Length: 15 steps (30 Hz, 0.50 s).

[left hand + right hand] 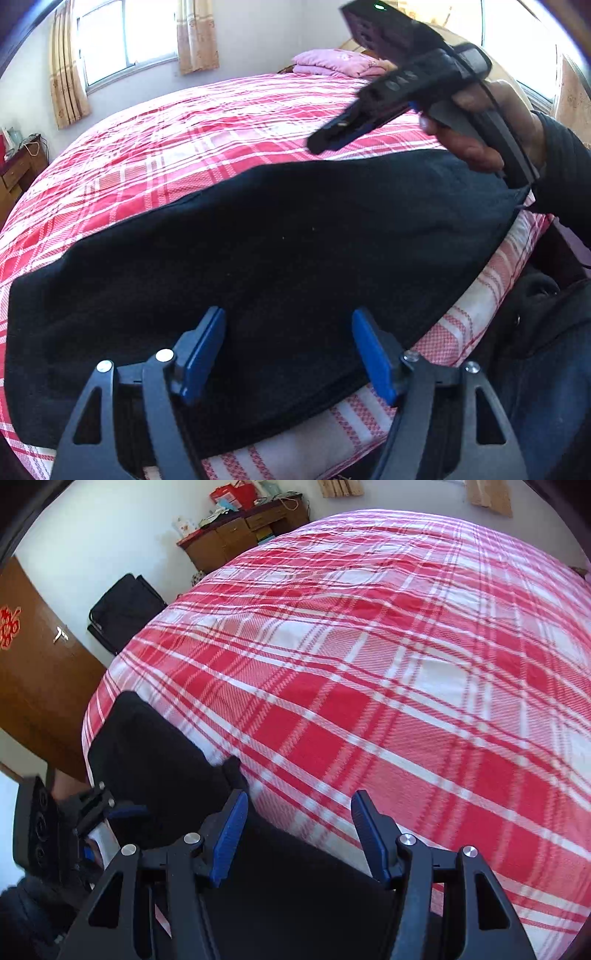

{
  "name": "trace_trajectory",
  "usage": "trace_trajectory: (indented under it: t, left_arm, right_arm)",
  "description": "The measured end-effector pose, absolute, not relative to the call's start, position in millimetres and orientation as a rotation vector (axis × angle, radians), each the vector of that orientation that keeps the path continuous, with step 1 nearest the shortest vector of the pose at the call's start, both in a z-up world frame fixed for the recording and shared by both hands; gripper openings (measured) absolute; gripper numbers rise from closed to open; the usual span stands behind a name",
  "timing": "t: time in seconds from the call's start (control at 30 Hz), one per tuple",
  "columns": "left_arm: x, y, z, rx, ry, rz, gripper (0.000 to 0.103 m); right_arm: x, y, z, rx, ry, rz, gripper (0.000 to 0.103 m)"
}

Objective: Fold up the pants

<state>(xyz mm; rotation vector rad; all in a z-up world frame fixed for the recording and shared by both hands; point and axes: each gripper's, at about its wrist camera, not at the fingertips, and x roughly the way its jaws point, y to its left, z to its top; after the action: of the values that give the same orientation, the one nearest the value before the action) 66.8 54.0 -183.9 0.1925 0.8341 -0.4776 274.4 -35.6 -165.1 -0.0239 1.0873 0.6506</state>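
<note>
The black pants (277, 266) lie flat on the bed (192, 129), along its near edge, and they reach close to the near corner on the door side. The cloth looks folded into 1 long dark band, with a straight far edge against the red and white checked cover. In the right wrist view the same pants (159, 753) end in a square corner just beside the edge of the bed.

The left gripper (288, 350) is above the pants, close to their near edge. Its jaws stand wide apart, and its 2 blue pads do not press on anything (the cloth shows behind the gap).

The right gripper (299, 834) is over the far edge of the pants, where the black cloth meets the cover. Its jaws are also apart and hold nothing. A hand (476, 129) in a dark sleeve carries it.

On the far end of the bed lies a folded pink blanket (332, 62). Beyond the bed stand a wooden desk (236, 535), a black bag (125, 605) and a brown door (40, 672).
</note>
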Motion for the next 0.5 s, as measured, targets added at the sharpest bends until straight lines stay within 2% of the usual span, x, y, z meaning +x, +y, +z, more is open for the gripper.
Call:
trace_trajectory:
  t: [0.2, 0.37, 0.5]
  left_arm:
    - [68, 56, -185, 0.180, 0.833, -0.474, 0.072]
    - [71, 56, -185, 0.174, 0.834, -0.469, 0.072]
    - [73, 54, -185, 0.169, 0.837, -0.467, 0.077]
  right_arm:
    - [275, -148, -88, -0.029, 0.952, 0.505, 0.060]
    - [277, -253, -3, 0.142, 0.772, 0.318, 0.060]
    - [277, -262, 6, 0.202, 0.760, 0.309, 0.060]
